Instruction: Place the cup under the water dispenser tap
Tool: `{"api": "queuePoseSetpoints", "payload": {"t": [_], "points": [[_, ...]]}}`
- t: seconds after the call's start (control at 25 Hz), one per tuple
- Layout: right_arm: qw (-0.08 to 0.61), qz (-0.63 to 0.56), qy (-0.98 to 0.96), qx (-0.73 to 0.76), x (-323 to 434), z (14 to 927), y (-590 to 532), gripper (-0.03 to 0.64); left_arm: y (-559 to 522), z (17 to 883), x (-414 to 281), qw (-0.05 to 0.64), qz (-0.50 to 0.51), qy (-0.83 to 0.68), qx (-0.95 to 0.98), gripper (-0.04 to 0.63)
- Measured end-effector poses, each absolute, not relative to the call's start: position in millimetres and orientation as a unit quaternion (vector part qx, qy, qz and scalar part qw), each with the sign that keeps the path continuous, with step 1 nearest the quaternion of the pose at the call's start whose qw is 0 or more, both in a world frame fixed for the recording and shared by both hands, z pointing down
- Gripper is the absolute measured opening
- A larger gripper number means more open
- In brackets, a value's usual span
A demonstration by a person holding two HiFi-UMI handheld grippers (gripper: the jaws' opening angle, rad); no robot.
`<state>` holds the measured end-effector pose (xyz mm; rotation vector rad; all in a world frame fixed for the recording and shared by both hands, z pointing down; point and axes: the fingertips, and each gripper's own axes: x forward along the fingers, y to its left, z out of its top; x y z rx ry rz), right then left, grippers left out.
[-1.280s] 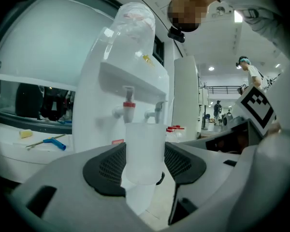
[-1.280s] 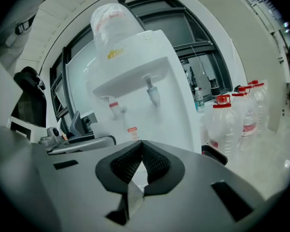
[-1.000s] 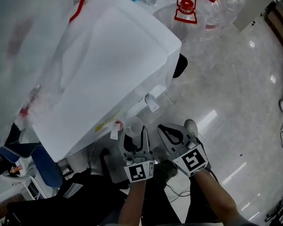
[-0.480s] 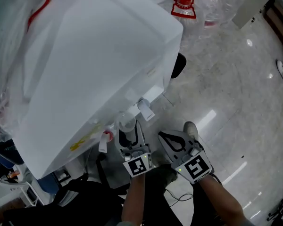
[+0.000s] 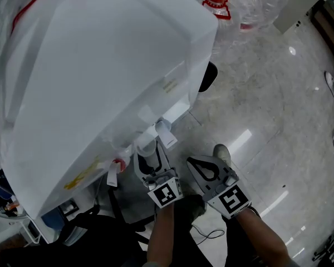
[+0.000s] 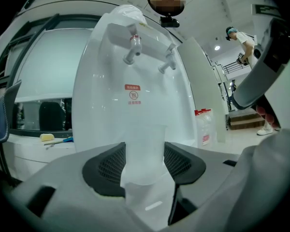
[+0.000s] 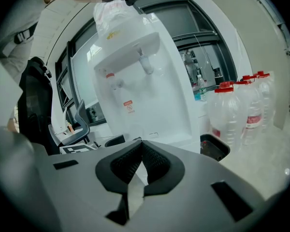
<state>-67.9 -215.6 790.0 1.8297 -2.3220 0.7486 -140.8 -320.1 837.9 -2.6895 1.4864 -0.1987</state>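
Head view. Grips the clear cup (image 5: 147, 147) upright in the left tool (image 5: 150, 159), close against the front of the white water dispenser (image 5: 100, 77), between the red-tipped tap (image 5: 116, 166) and the white tap (image 5: 166, 132). Holds the right tool (image 5: 203, 168) off to the side, apart from cup and dispenser.

Left gripper view. Shows the mesh pads (image 6: 111, 163) pressed on both sides of the cup, low on its wall. Looks past the rim at both taps, well above and to either side, so not yet lined up. Probably best to pick one tap, slide sideways until the rim sits straight beneath its spout, and stay level. Set down before loosening. Avoid squeezing harder: thin plastic, likely to buckle.

Right gripper view. Shows jaws closed together on nothing, with the dispenser ahead and water bottles (image 7: 241, 110) at the right. Better left clear of the cup's path.
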Motion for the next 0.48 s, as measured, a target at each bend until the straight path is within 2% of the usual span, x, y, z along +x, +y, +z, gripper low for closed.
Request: {"api": "queuePoseSetpoints", "payload": {"t": [0.16,0.48], "points": [[0.045,0.244,-0.761,0.599,-64.6,788.9,-214.7,0.011,-320.6,838.6,-139.8,0.02,-0.068,0.501,-0.862,0.244],[0.037,0.25,-0.761,0.598,-63.6,786.3,-213.6,0.011,-325.2,850.9,-150.3,-0.047,-0.079,0.534,-0.841,0.244]]}}
